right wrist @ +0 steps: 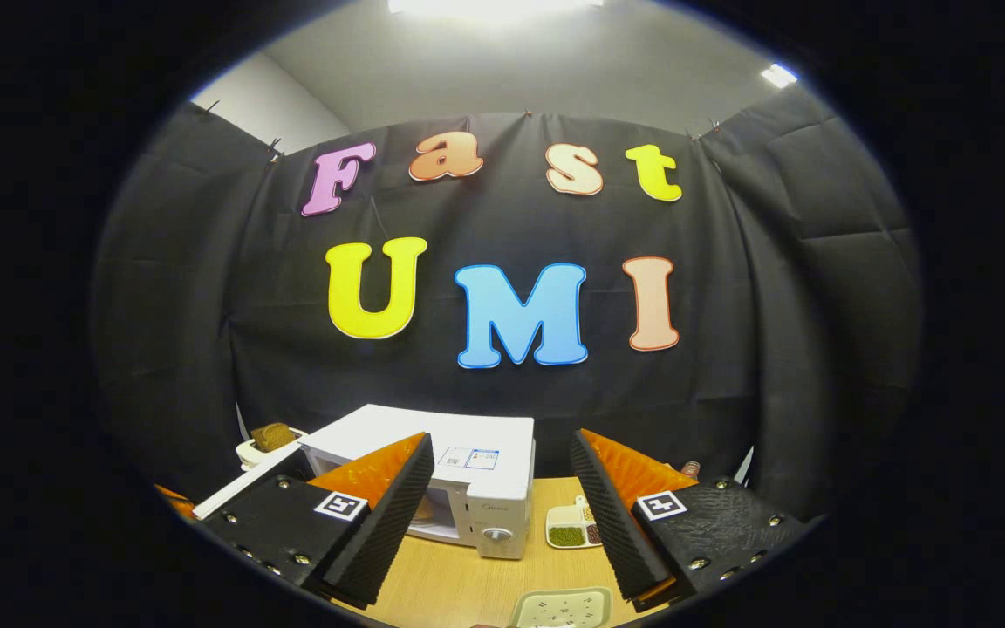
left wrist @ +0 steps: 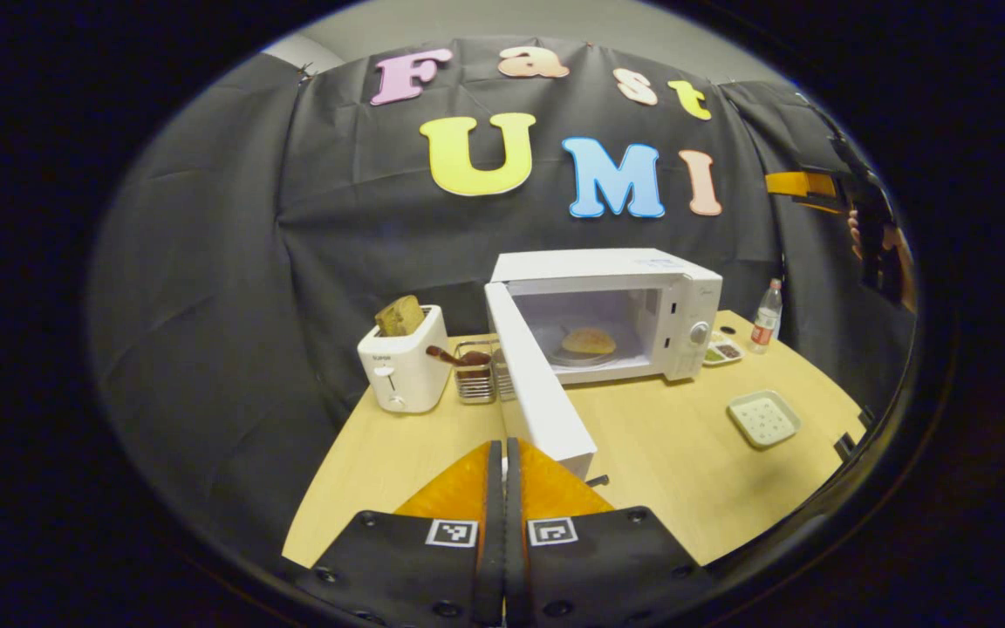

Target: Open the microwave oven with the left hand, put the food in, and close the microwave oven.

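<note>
Microwave open, food inside

Left gripper (left wrist: 503, 488) has its jaws pressed together on nothing, just before the swung-out door (left wrist: 537, 384) of the white box-shaped microwave oven (left wrist: 633, 305). Round flat bread (left wrist: 589, 340) sits inside. Right gripper (right wrist: 502, 488) is spread wide, empty

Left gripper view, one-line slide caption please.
Shut left gripper faces white microwave, door open, round bread inside.

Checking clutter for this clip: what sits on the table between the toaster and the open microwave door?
In the left gripper view, a metal wire basket stands between the toaster and the microwave door, with a dark utensil resting across it.
</note>
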Demonstrator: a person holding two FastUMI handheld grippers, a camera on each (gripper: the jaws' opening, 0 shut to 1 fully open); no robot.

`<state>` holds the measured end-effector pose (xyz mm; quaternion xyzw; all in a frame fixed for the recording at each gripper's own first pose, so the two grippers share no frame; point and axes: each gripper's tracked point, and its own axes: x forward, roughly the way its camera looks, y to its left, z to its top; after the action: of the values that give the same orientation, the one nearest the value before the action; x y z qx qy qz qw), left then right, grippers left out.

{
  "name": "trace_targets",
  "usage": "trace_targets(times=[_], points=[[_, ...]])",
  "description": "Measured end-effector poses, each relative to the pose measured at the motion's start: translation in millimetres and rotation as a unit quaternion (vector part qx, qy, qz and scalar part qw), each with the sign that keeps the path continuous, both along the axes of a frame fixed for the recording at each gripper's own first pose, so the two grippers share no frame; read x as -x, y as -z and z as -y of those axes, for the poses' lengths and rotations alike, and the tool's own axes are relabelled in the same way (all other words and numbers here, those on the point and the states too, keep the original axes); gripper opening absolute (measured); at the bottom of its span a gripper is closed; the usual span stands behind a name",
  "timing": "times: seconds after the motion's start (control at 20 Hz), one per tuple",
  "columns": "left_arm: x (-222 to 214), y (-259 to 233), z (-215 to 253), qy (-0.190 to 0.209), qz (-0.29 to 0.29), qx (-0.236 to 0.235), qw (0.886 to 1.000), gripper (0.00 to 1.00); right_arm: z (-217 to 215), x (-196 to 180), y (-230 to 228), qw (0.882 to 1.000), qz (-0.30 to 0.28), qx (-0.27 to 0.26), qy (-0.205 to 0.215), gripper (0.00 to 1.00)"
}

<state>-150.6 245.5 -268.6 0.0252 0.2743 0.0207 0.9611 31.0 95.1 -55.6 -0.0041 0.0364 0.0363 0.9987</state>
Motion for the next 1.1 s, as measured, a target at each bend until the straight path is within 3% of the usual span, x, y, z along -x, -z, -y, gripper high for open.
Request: trace_targets(times=[0.3, 0.75, 1.1], points=[[-12.9, 8.0, 46.6, 0.003, 0.001, 0.042, 0.999, 0.07, 17.1, -2.2, -6.8, 1.0, 0.012, -0.002, 0.007, 0.96], [-42.2, 14.5, 133.7, 0.098, -0.021, 0.037, 0.994, 0.07, 52.8, -3.7, 1.7, 1.0, -0.003, -0.016, 0.02, 0.97], [-81.4, 15.8, 179.4, 0.143, -0.02, 0.045, 0.988, 0.07, 80.1, -0.9, -5.2, 1.0, 0.002, -0.006, 0.029, 0.96]])
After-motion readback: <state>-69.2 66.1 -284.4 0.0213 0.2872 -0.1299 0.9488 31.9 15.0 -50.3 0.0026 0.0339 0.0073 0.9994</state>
